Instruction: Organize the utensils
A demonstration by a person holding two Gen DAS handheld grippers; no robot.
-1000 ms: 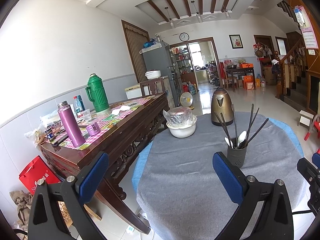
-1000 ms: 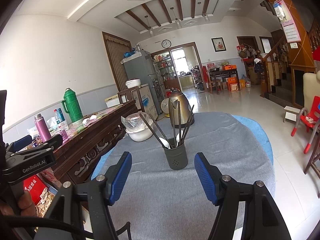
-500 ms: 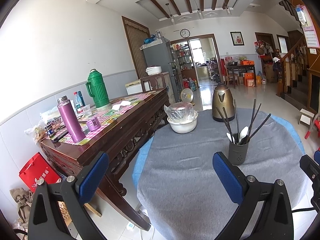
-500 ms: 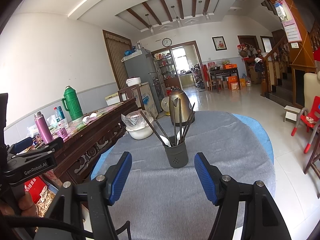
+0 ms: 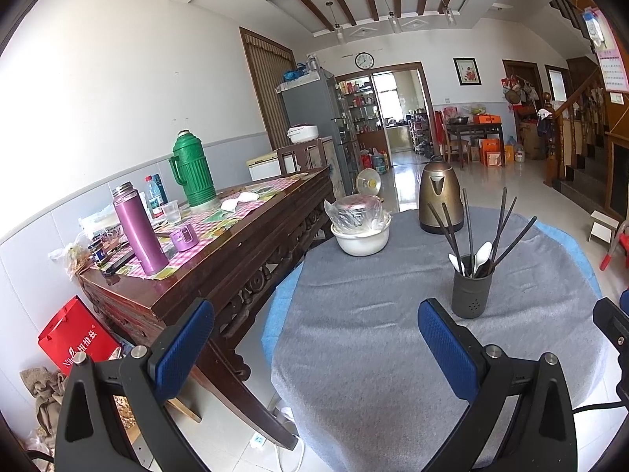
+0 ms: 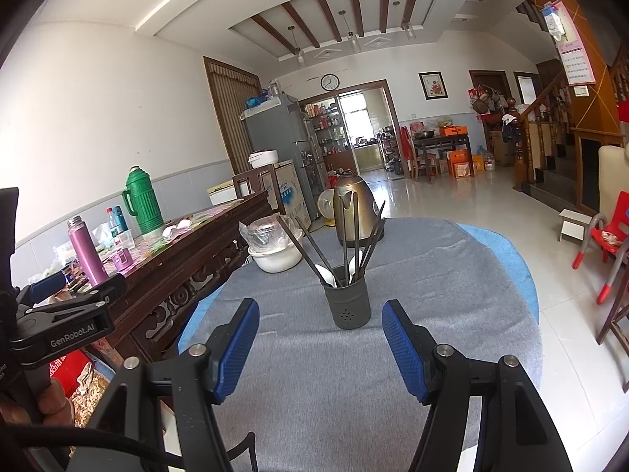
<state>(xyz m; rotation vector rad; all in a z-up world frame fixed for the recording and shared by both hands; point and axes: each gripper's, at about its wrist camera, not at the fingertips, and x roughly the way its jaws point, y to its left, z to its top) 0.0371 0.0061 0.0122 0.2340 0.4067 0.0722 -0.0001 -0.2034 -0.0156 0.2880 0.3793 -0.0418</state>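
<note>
A dark grey utensil holder point(image 6: 347, 302) stands upright on the round table's grey cloth point(image 6: 412, 275). It holds several black chopsticks point(image 6: 346, 236) and white spoons point(image 6: 326, 274). It also shows in the left wrist view point(image 5: 471, 292), with chopsticks point(image 5: 503, 228) fanning out. My right gripper point(image 6: 320, 338) is open and empty, a little short of the holder and centred on it. My left gripper point(image 5: 314, 338) is open and empty, to the left of the holder over the table's near left edge.
A brass kettle point(image 5: 439, 200) and a white bowl with a bagged lid point(image 5: 359, 232) stand at the table's far side. A dark wooden sideboard point(image 5: 220, 259) on the left carries a purple flask point(image 5: 137, 232) and a green thermos point(image 5: 193, 169). A red child's chair point(image 6: 605, 236) stands right.
Both views have tilted down and drawn slightly back from the table. Both grippers stay open and empty. The holder has not moved.
</note>
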